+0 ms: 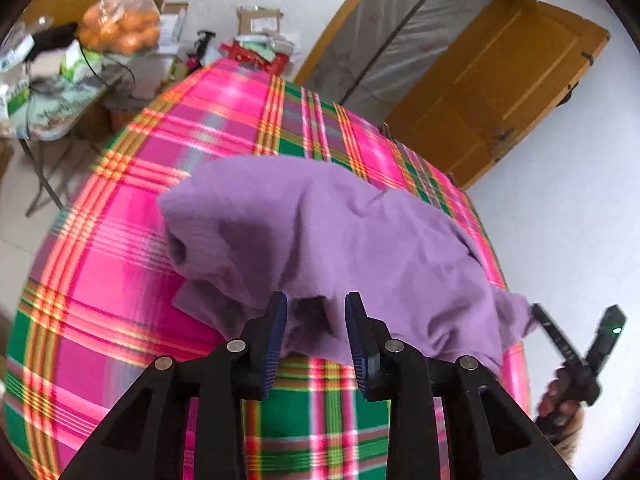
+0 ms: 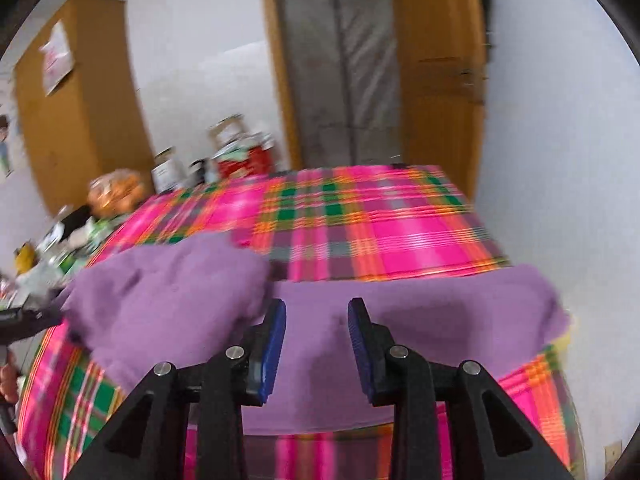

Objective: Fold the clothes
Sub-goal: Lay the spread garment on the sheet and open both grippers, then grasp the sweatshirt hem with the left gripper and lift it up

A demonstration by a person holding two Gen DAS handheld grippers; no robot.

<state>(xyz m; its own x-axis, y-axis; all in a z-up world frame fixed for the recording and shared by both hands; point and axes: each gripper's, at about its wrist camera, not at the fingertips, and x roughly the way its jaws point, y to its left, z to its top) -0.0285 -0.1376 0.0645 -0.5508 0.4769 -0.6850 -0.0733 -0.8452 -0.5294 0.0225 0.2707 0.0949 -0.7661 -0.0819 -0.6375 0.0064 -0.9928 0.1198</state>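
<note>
A purple garment [image 1: 340, 232] lies crumpled across the near part of a table covered in a pink, green and orange plaid cloth [image 1: 120, 248]. My left gripper [image 1: 316, 312] stands open at the garment's near edge; a loose fold hangs between the blue pads, which do not press on it. In the right wrist view the garment [image 2: 168, 292] spreads flat on the right and bunches up on the left. My right gripper [image 2: 316, 316] is open just above its flat part. The right gripper [image 1: 576, 344] also shows in the left wrist view, in a hand off the table's right edge.
A side table at the left holds a bag of oranges [image 1: 120, 26], packets and cables. Boxes [image 1: 256, 20] stand on the floor beyond the plaid table [image 2: 400, 220]. A wooden door [image 1: 500, 80] is open behind it, and a wooden cabinet [image 2: 76, 100] stands against the wall.
</note>
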